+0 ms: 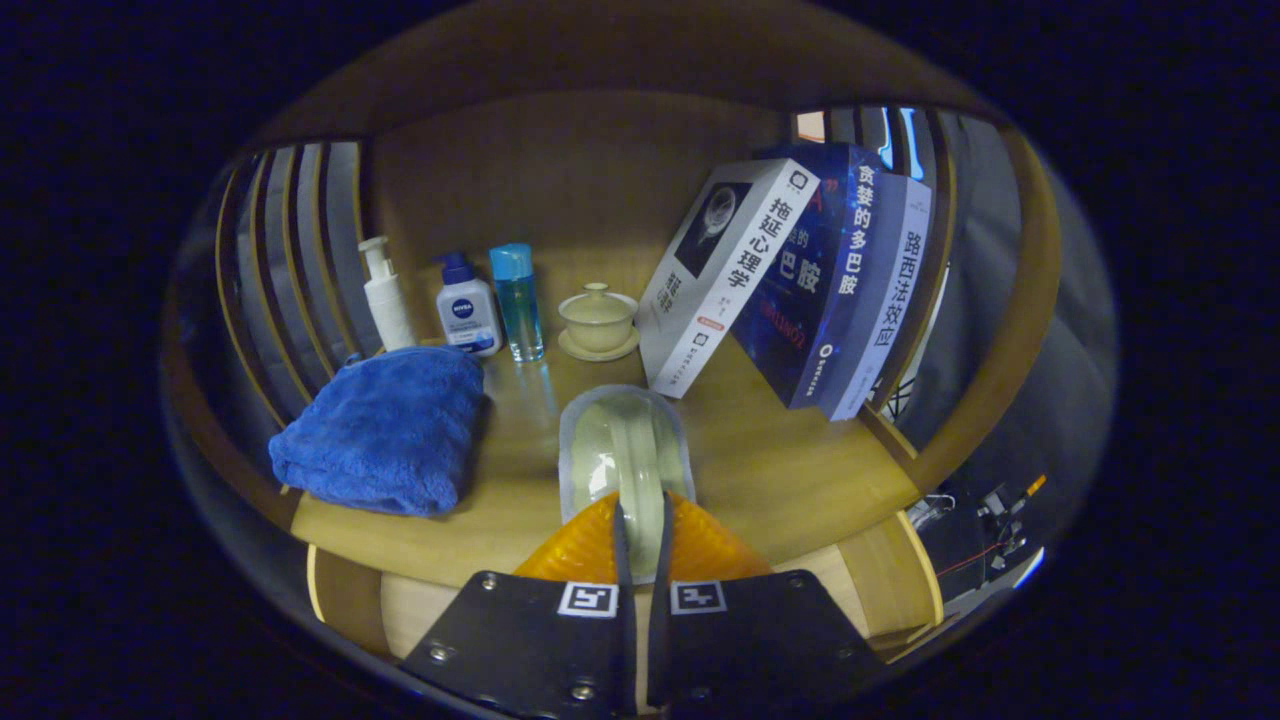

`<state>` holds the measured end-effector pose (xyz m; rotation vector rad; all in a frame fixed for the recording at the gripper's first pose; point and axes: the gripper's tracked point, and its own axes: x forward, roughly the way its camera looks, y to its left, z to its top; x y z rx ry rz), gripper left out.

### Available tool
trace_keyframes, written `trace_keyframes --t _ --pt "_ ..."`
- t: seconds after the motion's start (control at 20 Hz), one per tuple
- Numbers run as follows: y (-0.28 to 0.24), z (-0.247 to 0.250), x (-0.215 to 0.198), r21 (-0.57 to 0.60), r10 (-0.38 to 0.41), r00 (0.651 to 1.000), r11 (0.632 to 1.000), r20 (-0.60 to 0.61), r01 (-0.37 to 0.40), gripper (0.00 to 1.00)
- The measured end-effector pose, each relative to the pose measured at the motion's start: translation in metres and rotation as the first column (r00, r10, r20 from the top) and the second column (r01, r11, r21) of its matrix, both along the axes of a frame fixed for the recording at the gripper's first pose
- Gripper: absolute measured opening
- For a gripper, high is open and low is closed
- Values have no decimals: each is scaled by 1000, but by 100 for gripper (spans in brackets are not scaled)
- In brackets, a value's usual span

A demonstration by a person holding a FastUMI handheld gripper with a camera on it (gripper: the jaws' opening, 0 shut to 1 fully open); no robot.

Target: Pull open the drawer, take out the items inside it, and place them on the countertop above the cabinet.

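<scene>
My gripper (640,525) is shut on a pale green ceramic cup (612,450), both fingers pinching its rim. The cup hangs just above the wooden countertop (790,470), its mouth turned toward the left. Ahead of it, further back on the countertop, stands a small lidded tea bowl on a saucer (598,320) in the same pale green. The part of the cup's rim between the fingers is hidden.
A folded blue towel (385,430) lies left of the cup. Behind it stand a white pump bottle (385,295), a white bottle with a blue cap (467,310) and a clear blue bottle (518,300). Three books (800,280) lean at the right. Slatted sides flank the wooden back panel.
</scene>
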<state>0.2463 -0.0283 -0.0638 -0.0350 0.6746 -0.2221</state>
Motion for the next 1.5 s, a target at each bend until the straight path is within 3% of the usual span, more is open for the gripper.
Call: trace_keyframes --t 0.1,0.5,0.75,0.9,1.2,1.35,1.5 --pt "3 -1 8 10 2 1000 1000 16 -2 5" --pt "16 -15 18 10 50 999 999 15 -50 31" --pt "37 17 13 27 118 978 992 170 -124 39" --pt "41 49 -7 17 121 947 991 297 -132 44" --pt "37 97 -73 -30 137 871 990 471 -140 72" --pt "38 103 -109 -91 176 846 984 503 -150 74" --pt "52 98 -141 -133 249 819 968 517 -211 78"
